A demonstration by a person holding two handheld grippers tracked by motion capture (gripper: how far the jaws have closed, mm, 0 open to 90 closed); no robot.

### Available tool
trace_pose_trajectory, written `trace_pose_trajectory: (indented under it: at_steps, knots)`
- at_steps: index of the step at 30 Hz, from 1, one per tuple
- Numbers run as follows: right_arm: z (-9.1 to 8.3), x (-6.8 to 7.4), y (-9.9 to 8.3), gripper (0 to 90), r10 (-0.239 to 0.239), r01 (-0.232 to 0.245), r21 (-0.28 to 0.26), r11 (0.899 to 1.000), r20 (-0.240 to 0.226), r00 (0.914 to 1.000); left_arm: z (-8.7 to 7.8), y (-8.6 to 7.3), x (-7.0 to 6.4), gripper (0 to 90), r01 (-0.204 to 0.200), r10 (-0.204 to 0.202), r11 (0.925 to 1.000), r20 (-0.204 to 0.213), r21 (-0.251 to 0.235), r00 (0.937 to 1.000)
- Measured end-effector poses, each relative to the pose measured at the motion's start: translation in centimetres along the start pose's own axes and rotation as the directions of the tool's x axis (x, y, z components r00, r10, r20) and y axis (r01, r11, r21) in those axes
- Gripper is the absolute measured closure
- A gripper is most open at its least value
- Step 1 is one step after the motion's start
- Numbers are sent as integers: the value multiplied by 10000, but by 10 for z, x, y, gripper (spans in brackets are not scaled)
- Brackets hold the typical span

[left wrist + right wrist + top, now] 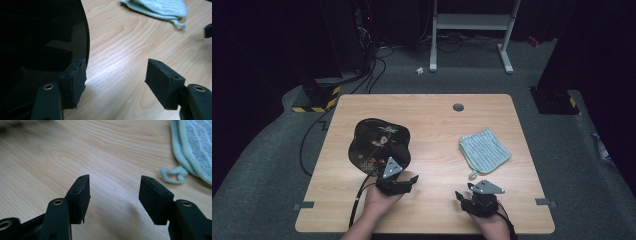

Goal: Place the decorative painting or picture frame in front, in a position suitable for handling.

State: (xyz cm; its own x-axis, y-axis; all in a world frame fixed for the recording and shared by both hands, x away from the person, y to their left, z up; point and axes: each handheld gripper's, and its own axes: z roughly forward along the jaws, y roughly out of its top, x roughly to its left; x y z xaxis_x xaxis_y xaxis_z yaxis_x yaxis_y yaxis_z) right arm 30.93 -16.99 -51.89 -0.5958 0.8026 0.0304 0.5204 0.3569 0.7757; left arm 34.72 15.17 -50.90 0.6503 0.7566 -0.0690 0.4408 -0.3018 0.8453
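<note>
A black lacquered tray (379, 145) with a painted flower pattern is seen on the left half of the wooden table (437, 115). The left gripper (404, 184) is placed at the tray's near edge with its jaws spread wide; in the left gripper view one pad (75, 80) seems to touch the glossy rim, though this cannot be told for certain. The right gripper (467, 199) is held near the front edge, jaws also apart and empty. A light blue folded cloth (484, 150) with a small loop (175, 175) is lying just beyond it, well apart from the tray. A grey cable grommet (458, 107) is set near the far edge
</note>
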Motion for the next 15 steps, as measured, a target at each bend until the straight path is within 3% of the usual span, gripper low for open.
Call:
trace_pose_trajectory:
  at_steps: [2,5,6,7,8,11,13,14,15]
  knots:
    - [3,2,3,421,-55,54,-31,10000,-127,9999,-9,-4,2,329,28,-28,10000,-58,0,10000]
    - [12,4,11,421,-122,119,-72,9999,-407,9991,-37,-15,10,333,298,-301,9995,-249,-108,9992]
    - [12,4,11,421,-122,119,-72,9999,-407,9991,-37,-15,10,335,298,-301,9995,-249,-108,9992]
    - [18,4,16,419,-142,138,-82,9999,-562,9983,-52,-22,16,343,482,-488,9987,-478,-150,9977]
    - [20,4,18,417,-150,145,-76,9999,-618,9980,-52,-22,16,360,482,-488,9987,-478,-150,9977]
    - [27,5,24,413,-74,67,-80,9999,-867,9962,-79,-41,34,371,909,-919,9958,-1162,-140,9890]
    - [30,7,27,409,-108,96,-131,9999,-962,9953,-91,-49,44,369,1284,-1299,9915,-1484,-197,9804]
    - [30,7,27,409,-108,96,-131,9999,-962,9953,-91,-49,44,364,1284,-1299,9915,-1484,-197,9804]
    - [33,9,30,404,-97,80,-156,9998,-1114,9937,-100,-55,54,358,1474,-1502,9886,-1814,-291,9719]
